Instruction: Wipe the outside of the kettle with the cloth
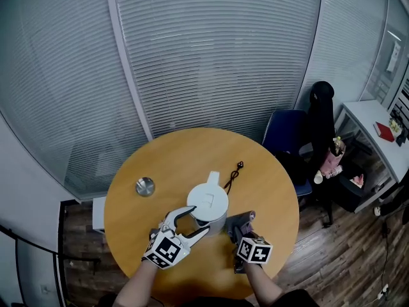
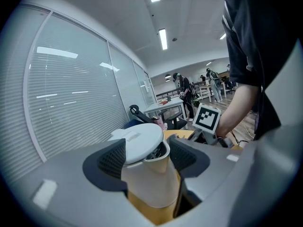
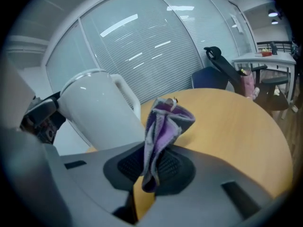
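Observation:
A white kettle (image 1: 208, 203) stands near the front of the round wooden table (image 1: 268, 184). My left gripper (image 1: 199, 219) has its jaws wide on either side of the kettle body (image 2: 149, 174), with the pads (image 2: 112, 161) against it just under the lid. My right gripper (image 1: 241, 228) is to the right of the kettle and is shut on a purple-grey cloth (image 1: 241, 219). In the right gripper view the cloth (image 3: 163, 126) stands up bunched from between the pads (image 3: 128, 167), a short way from the kettle's handle (image 3: 125, 96).
A small round metal piece (image 1: 145, 186) lies on the table's left side. A black cable (image 1: 233, 174) trails behind the kettle. A blue chair (image 1: 287, 133) and a white desk (image 1: 374, 130) stand past the table's right edge. Glass walls with blinds close off the back.

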The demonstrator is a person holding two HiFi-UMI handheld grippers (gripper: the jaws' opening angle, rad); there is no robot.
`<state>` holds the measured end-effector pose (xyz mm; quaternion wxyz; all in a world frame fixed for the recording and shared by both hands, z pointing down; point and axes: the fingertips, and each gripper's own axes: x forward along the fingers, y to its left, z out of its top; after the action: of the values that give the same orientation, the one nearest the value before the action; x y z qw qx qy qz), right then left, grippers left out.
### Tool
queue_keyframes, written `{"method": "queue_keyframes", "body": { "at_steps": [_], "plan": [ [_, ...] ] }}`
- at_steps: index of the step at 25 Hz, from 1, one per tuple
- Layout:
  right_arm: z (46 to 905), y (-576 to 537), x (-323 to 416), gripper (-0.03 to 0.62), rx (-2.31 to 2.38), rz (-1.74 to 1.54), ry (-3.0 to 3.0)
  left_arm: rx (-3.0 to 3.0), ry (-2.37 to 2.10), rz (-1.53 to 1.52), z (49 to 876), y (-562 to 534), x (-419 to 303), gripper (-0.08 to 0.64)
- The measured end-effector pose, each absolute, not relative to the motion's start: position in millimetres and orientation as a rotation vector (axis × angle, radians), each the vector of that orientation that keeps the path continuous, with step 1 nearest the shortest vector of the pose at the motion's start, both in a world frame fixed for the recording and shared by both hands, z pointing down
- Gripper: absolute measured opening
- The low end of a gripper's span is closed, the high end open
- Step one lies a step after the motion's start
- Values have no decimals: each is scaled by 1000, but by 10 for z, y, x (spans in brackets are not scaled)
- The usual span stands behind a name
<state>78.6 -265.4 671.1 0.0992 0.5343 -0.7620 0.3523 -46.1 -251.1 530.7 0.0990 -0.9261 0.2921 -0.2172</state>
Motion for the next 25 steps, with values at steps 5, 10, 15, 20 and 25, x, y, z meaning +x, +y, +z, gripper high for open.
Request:
{"method": "queue_keyframes", "body": {
  "at_steps": [5,10,15,20,25],
  "plan": [
    [6338,-2366,834,41,1638,1025,-2329,-2759,945,-509,5237,-2509,-456,279],
    [6013,-2108,869,41,1712,999,-2382,-2835,1109,-310,5156,-2475,-639,279],
    [5773,-1819,832,41,1758,944,-2401,-2978,1329,-149,5290,-2338,-1012,279],
    [5669,-1550,699,41,1792,926,-2406,-3038,1413,-169,5567,-2096,-1323,264],
    [5661,-1298,489,41,1804,909,-2400,-3095,1415,-183,5756,-1804,-1525,204]
  ]
}}
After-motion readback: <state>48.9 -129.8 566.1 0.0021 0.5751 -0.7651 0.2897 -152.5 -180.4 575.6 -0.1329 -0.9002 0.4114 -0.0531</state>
